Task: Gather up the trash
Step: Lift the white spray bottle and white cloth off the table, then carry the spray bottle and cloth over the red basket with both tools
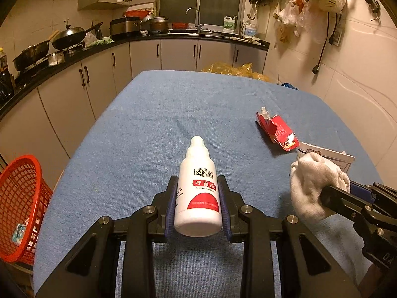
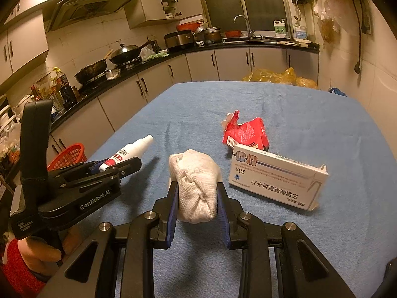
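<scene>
My left gripper (image 1: 198,186) is shut on a white bottle (image 1: 197,186) with a red label, its cap pointing away from me over the blue table cover (image 1: 161,114). The same bottle (image 2: 129,152) and left gripper (image 2: 119,167) show at the left of the right wrist view. My right gripper (image 2: 197,190) is shut on a rolled white cloth (image 2: 196,186), which also appears as the white cloth (image 1: 315,181) at the right of the left wrist view. A torn red carton (image 2: 245,134) and a white medicine box (image 2: 275,178) lie on the cover to the right.
A red plastic basket (image 1: 19,206) stands beside the table's left edge, with a small packet inside. Kitchen cabinets and a counter with pans run along the left and back. A yellow plastic bag (image 1: 233,70) sits beyond the table's far edge.
</scene>
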`<state>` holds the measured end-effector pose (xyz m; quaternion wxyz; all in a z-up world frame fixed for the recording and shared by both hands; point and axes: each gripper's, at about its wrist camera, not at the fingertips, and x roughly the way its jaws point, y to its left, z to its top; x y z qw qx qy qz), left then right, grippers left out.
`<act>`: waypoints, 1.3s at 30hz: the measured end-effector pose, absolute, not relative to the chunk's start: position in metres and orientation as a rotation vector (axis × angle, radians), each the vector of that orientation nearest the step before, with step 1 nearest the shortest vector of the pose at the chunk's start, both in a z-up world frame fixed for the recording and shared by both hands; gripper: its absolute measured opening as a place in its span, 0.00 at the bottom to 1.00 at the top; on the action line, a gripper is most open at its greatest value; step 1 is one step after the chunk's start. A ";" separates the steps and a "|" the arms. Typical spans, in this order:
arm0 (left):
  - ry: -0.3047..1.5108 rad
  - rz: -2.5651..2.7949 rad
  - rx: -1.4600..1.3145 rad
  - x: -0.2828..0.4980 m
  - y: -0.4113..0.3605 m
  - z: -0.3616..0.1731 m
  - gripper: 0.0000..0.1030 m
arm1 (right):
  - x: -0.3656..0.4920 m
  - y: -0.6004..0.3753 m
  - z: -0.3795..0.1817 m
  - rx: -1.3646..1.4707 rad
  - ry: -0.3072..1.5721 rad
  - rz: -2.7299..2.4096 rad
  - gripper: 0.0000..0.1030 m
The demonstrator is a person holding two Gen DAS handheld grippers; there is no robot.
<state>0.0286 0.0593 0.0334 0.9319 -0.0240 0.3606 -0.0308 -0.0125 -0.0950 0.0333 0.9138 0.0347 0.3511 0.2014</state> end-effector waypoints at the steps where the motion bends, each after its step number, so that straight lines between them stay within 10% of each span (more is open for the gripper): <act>1: 0.739 -0.062 -0.050 0.028 0.059 0.034 0.28 | -0.012 -0.096 0.034 0.074 0.722 0.412 0.30; 39: 0.640 0.126 -0.151 -0.073 0.172 0.083 0.28 | -0.028 0.011 0.077 0.033 0.744 0.606 0.30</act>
